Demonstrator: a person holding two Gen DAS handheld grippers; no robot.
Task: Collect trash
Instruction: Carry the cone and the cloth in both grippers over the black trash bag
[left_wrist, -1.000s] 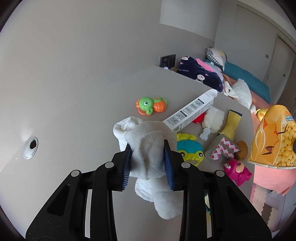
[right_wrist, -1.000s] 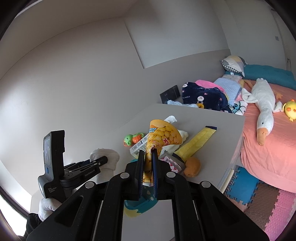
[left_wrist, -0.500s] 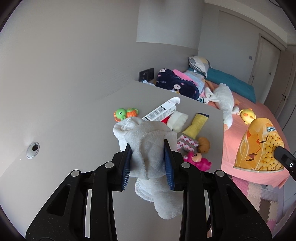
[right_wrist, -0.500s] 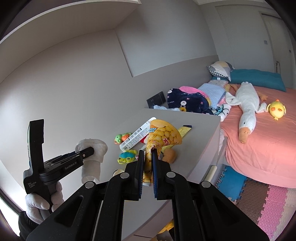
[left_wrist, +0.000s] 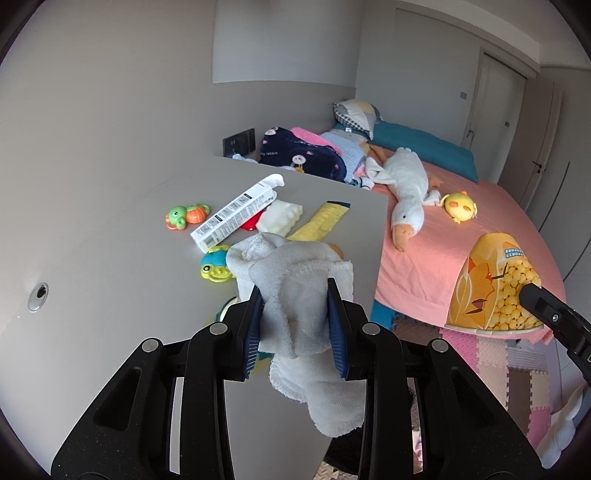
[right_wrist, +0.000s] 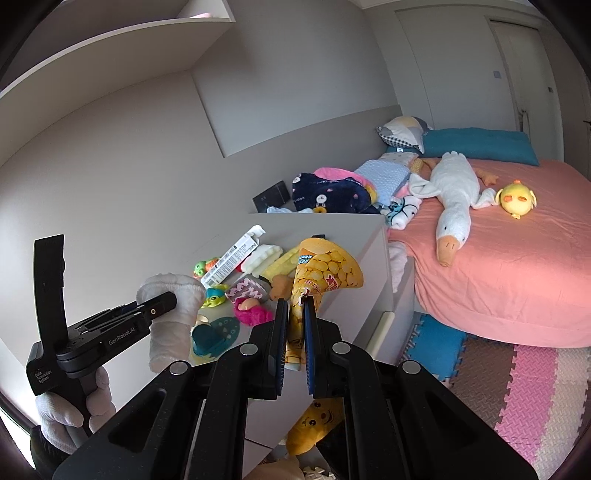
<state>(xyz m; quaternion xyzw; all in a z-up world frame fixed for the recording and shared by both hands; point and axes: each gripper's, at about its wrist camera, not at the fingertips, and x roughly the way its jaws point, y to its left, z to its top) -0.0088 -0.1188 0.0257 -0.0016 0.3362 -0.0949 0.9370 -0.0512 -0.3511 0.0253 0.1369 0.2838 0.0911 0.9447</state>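
the left tool (left_wrist: 295, 314) is squeezing a white cloth (left_wrist: 295, 291) up over the counter (left_wrist: 110, 266). the right tool (right_wrist: 294, 332) is pinching a yellow snack bag (right_wrist: 325, 269) beside the counter's edge, near the bed (right_wrist: 517, 266).

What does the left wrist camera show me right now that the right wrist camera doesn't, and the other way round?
Left wrist only: the left gripper head-on, jaws shut on the white cloth, and a round metal fitting set in the tabletop.

Right wrist only: the right gripper shut on the yellow snack bag, the gloved hand holding the left tool, a wall shelf overhead.

Both: the grey table littered with toys, the long white box, the bed with the plush goose.
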